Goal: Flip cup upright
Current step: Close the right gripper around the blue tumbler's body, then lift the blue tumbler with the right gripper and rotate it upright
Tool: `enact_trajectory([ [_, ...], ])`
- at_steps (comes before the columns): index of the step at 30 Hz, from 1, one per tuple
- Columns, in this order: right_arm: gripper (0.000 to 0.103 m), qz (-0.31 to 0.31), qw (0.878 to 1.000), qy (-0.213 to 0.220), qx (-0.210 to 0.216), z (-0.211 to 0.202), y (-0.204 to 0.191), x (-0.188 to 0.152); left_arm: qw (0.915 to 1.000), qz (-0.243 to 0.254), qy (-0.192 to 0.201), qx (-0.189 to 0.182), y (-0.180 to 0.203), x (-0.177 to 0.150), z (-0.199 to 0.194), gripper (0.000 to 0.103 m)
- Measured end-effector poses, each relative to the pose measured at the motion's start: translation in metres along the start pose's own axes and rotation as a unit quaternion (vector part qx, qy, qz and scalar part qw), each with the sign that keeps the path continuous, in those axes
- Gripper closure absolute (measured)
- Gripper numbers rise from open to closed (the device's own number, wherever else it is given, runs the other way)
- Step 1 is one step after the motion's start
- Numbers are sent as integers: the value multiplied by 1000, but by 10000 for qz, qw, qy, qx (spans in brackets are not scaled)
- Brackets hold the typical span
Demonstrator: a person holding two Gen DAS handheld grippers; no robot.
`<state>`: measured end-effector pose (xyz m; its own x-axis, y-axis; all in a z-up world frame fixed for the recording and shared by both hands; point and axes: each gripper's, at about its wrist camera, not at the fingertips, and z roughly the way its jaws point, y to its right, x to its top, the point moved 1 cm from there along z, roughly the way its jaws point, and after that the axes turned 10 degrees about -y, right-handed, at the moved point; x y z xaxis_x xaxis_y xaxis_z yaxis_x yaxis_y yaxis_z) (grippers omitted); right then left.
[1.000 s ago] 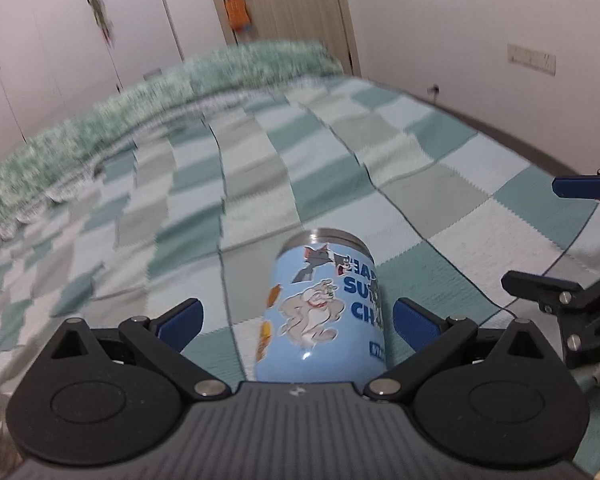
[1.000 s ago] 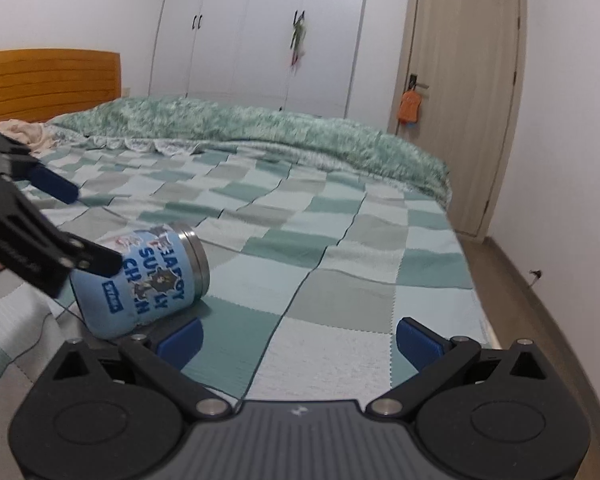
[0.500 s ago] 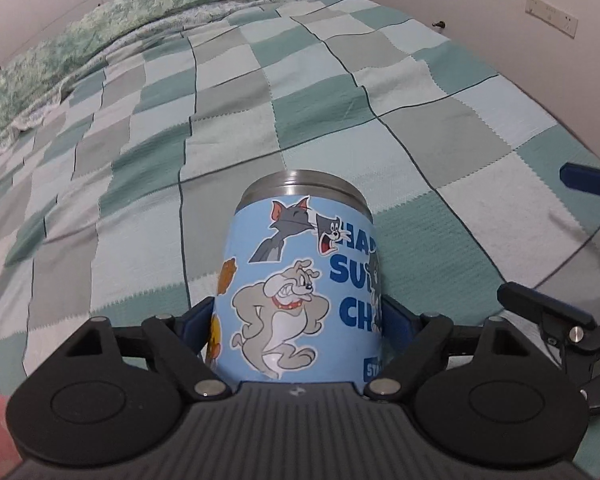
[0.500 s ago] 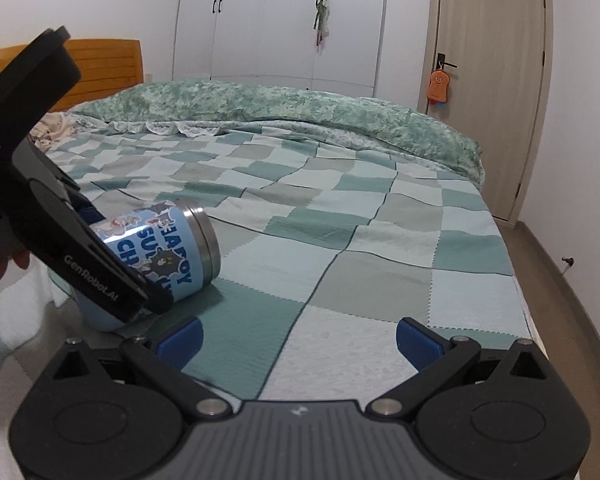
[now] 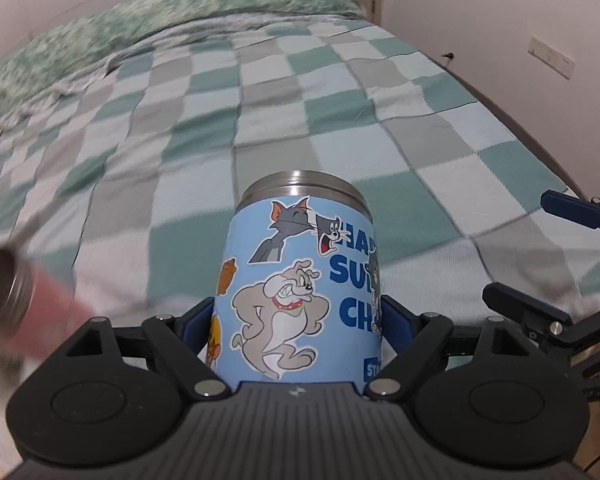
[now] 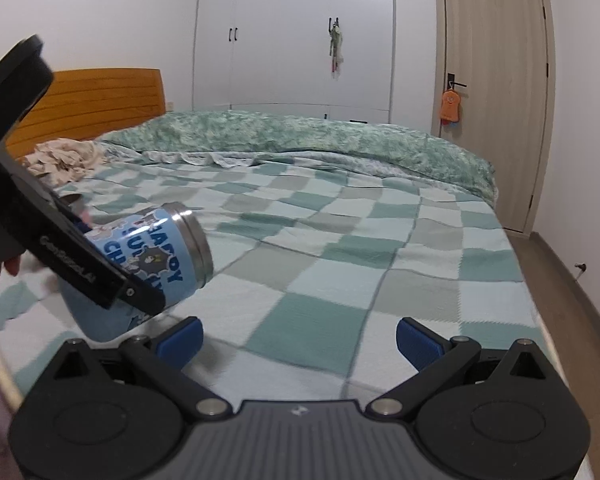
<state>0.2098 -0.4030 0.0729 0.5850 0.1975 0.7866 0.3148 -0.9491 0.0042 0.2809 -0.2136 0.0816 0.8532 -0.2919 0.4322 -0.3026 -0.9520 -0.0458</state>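
Observation:
A light blue cartoon-printed cup [image 5: 300, 292] with a steel rim is held between the blue pads of my left gripper [image 5: 298, 324], which is shut on its body. In the right wrist view the cup [image 6: 156, 256] is tilted, rim pointing up and to the right, lifted a little off the checked blanket [image 6: 340, 248]. My left gripper's body [image 6: 60, 240] crosses in front of it there. My right gripper [image 6: 298, 336] is open and empty, low over the blanket, to the right of the cup.
A pink cup [image 5: 12, 296] with a steel rim lies blurred at the left. A green duvet [image 6: 300, 140] lies across the far end of the bed. The bed's edge and wood floor [image 6: 560, 280] are on the right. Wardrobe and door stand behind.
My left gripper closed on the blue cup and has lifted and tilted it, rim rising. A pink cup came into the left wrist view. The right gripper stayed open.

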Motion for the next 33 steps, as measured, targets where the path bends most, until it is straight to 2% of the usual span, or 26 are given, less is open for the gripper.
enact_trajectory([
  [7,0,0,9994,-104,331,-7,-41,-17,9969,-758,121,178,-32,-62,-12,18],
  [16,0,3,9985,-182,525,-9,-80,-30,9892,-1432,46,292,-56,-95,1,18],
  [23,0,39,9987,-273,423,-10,-89,-32,9899,-1403,134,174,-61,-99,6,17],
  [25,0,41,9989,-279,384,-12,-91,-31,9913,-1296,214,31,-63,-102,1,12],
  [26,0,38,9989,-280,373,-14,-91,-30,9920,-1223,312,-57,-64,-103,-4,1],
  [30,0,7,9991,-247,337,-20,-96,-26,9917,-989,797,-184,-71,-109,-33,0],
  [33,0,10,9990,-250,359,-24,-103,-20,9879,-998,1169,-196,-87,-114,-56,0],
])
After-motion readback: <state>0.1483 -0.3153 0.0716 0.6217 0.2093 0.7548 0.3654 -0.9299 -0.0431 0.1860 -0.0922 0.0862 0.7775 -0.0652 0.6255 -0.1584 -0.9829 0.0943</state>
